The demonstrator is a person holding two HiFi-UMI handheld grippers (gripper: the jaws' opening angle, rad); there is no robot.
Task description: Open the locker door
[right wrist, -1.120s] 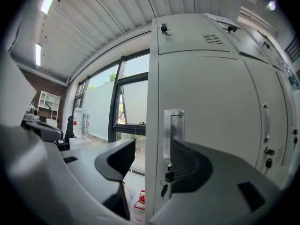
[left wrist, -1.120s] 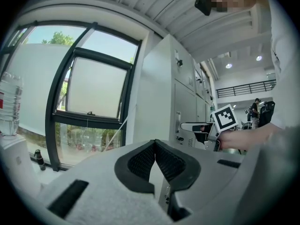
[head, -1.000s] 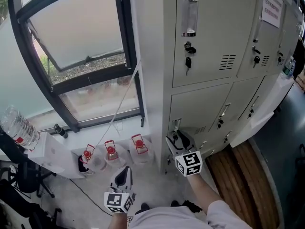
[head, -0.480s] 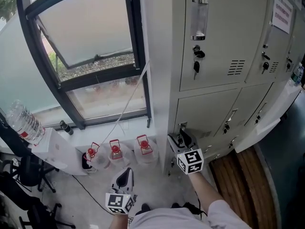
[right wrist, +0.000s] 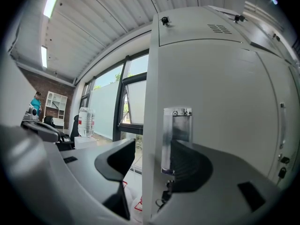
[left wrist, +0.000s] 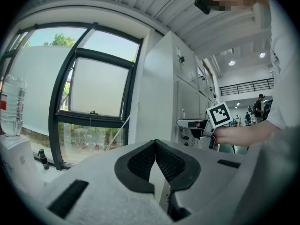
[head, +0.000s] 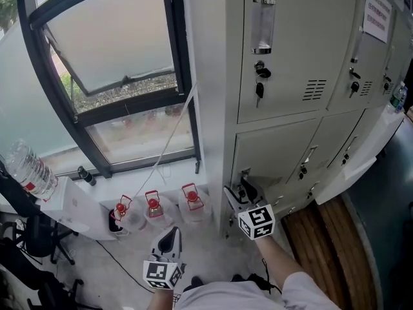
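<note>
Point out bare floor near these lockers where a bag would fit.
Free: the wood floor in front of the lower lockers, right of the right gripper; the pale floor between left gripper and right gripper. Crowded: below the window, three jugs, then the chair.

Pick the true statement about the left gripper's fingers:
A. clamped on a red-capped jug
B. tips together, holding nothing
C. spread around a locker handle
B: the left gripper shows its fingers meeting at the tips with nothing between them, and in the head view it hangs apart from the lockers.
</note>
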